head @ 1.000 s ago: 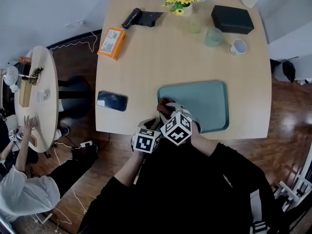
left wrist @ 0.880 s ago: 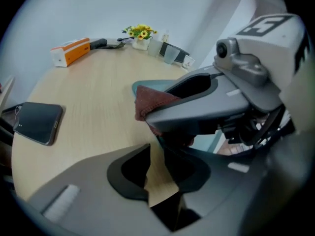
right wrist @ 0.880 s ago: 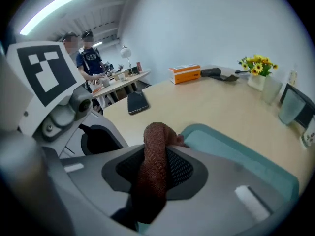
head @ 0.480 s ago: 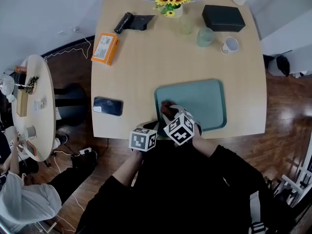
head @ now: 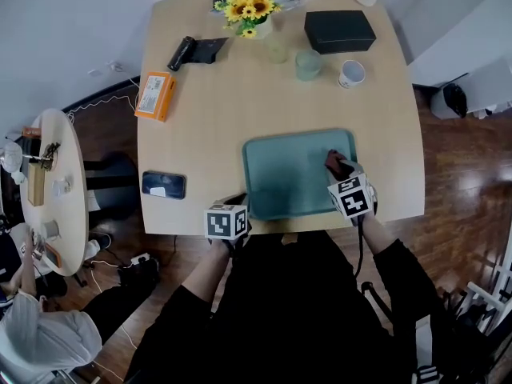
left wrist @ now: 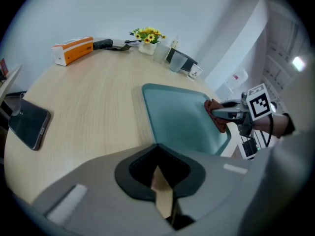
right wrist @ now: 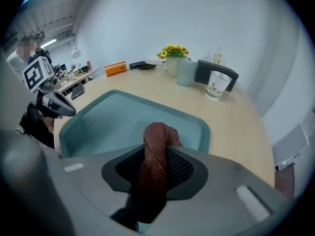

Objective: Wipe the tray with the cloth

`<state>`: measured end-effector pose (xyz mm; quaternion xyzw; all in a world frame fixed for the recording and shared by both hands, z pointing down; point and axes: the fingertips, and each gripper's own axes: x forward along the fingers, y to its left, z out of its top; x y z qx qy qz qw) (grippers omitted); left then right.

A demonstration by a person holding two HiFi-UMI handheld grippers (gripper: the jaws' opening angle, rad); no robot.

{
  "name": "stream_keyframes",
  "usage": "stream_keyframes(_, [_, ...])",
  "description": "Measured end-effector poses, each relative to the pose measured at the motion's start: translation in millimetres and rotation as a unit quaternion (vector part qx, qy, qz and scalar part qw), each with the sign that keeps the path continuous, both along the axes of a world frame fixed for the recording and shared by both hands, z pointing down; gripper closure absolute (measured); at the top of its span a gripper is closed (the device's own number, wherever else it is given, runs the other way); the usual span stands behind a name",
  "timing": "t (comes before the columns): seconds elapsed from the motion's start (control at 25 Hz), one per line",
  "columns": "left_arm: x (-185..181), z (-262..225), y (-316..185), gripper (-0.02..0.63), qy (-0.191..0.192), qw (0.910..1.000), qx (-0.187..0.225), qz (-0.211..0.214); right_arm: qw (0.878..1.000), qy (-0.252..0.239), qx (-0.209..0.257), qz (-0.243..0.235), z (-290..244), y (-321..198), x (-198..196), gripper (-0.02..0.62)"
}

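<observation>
A teal tray (head: 292, 178) lies near the front edge of the wooden table (head: 208, 126). My right gripper (head: 341, 171) is shut on a reddish-brown cloth (head: 334, 162), which rests on the tray's right side. From the right gripper view the cloth (right wrist: 157, 151) hangs bunched between the jaws over the tray (right wrist: 118, 122). My left gripper (head: 234, 206) sits at the table's front edge by the tray's front-left corner. Its jaws (left wrist: 158, 173) are shut, with nothing seen held. From the left gripper view the right gripper (left wrist: 235, 113) and the cloth (left wrist: 215, 113) show at the tray's (left wrist: 179, 122) far side.
A black phone (head: 163, 184) lies left of the tray. At the back stand an orange box (head: 154, 95), sunflowers (head: 248, 6), a glass (head: 307, 64), a mug (head: 350, 74) and a black box (head: 339, 30). A round side table (head: 48, 190) stands at the left.
My right gripper has carried the cloth from the tray's front-left corner across to its right side. The left gripper has stayed at the table's front edge.
</observation>
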<state>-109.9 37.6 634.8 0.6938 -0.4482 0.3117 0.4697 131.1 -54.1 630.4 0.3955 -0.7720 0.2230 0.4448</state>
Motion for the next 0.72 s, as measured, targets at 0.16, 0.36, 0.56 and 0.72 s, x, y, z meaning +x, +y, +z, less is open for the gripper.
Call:
stream_keyframes(0.16, [8,-1,-17,0.605,-0.001,0.9999,-0.001,-0.015,0.998,0.009,-0.001,0.062,-4,-13,60,0.480])
stream_keyframes(0.36, [19,-3,-24,0.605,-0.002,0.9999,0.005,-0.010,0.997,-0.010,-0.014,0.072,-9,6,61,0.480])
stream_keyframes(0.56, [20,-3,-26,0.605,0.025,0.9990,0.011,-0.036,0.997,-0.053,-0.036,0.037,-8,29,-5,0.480])
stream_keyframes(0.72, [21,-3,-25,0.605,0.043,0.9984,0.007,-0.036,0.995,-0.079,-0.048,-0.035,-9,50,-87,0.480])
